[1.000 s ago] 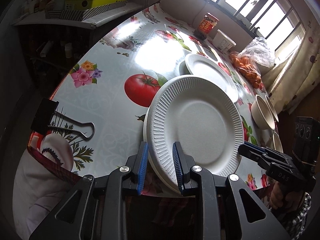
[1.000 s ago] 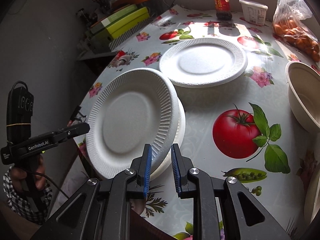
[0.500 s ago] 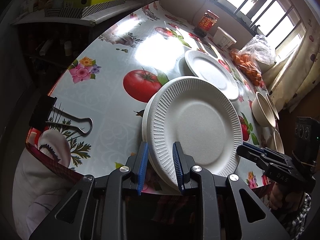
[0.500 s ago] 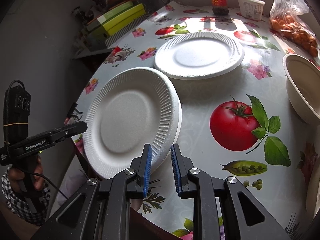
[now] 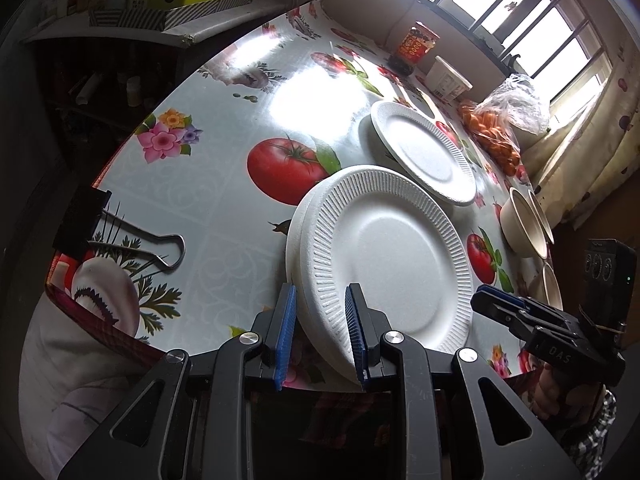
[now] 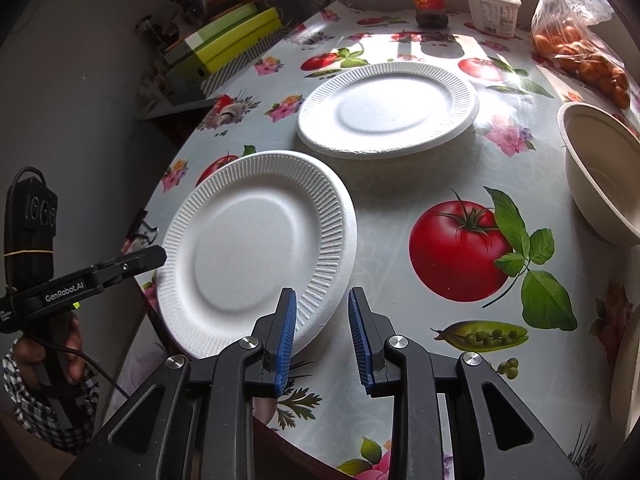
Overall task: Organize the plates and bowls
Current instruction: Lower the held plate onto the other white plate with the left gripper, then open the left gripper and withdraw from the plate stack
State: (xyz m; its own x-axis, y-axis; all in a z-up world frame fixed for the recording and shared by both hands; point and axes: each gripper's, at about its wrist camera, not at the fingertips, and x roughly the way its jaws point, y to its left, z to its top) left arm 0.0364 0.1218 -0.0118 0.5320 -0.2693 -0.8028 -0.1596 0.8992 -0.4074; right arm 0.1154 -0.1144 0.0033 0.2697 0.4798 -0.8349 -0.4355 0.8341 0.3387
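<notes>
Settled flat onto lower plate since a second ago: top foam plate point(image 6: 256, 248), at 9 o'clock. Right gripper point(image 6: 322, 332) open, released; left gripper point(image 5: 320, 332) open astride rim. Remaining: far plate point(image 6: 388, 108) at 12, bowls point(image 5: 520, 220) at 3.

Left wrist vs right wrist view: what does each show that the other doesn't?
Left wrist only: binder clip on the table edge, the barred window, and a second plate's rim under the near plate.
Right wrist only: printed pea pod on the tablecloth, left gripper seen side-on.
Both: the near plate, the far plate, jar, white tub, bag of oranges.
</notes>
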